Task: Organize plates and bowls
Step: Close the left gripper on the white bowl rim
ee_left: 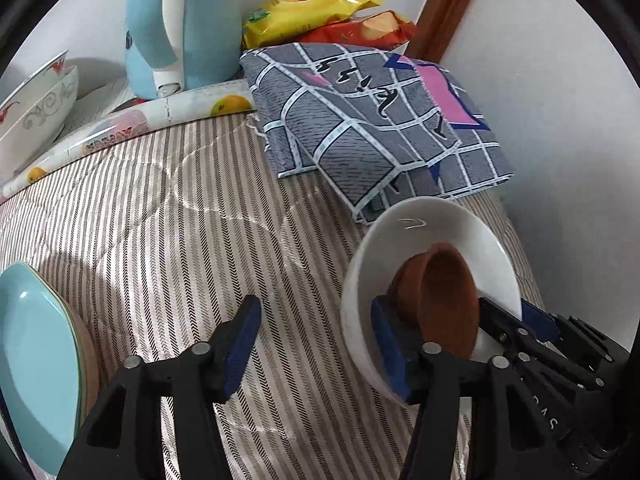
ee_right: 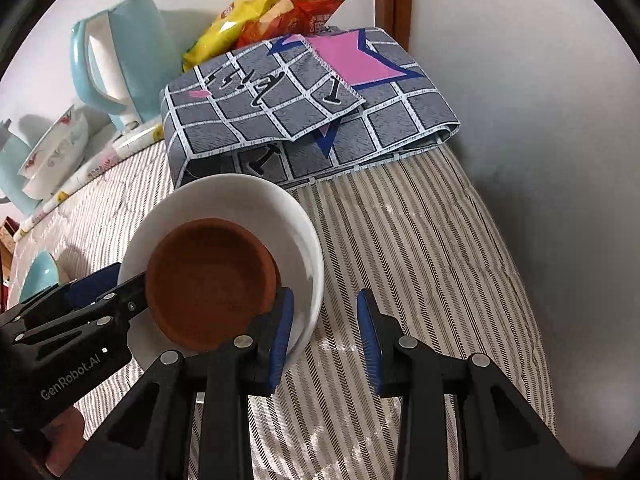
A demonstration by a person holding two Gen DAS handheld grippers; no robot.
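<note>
A white bowl (ee_left: 420,232) (ee_right: 240,200) rests on the striped cloth (ee_left: 180,220) with a smaller brown bowl (ee_left: 444,300) (ee_right: 208,280) lying tilted inside it. My left gripper (ee_left: 314,306) (ee_right: 128,276) is open. One of its fingers reaches into the white bowl beside the brown bowl, and the other stays outside over the cloth, a wide gap away. My right gripper (ee_right: 325,296) (ee_left: 508,308) is open too and straddles the white bowl's opposite rim. Its inner finger is next to the brown bowl, and its outer finger stands clear of the wall.
A light blue plate (ee_left: 36,360) lies on a brown one at the near left. Stacked patterned bowls (ee_left: 36,108), a blue kettle (ee_left: 184,24), a fruit-print roll (ee_left: 160,116), snack bags (ee_left: 312,8) and a folded grey checked cloth (ee_left: 360,120) line the back. A white wall (ee_right: 540,160) closes the right side.
</note>
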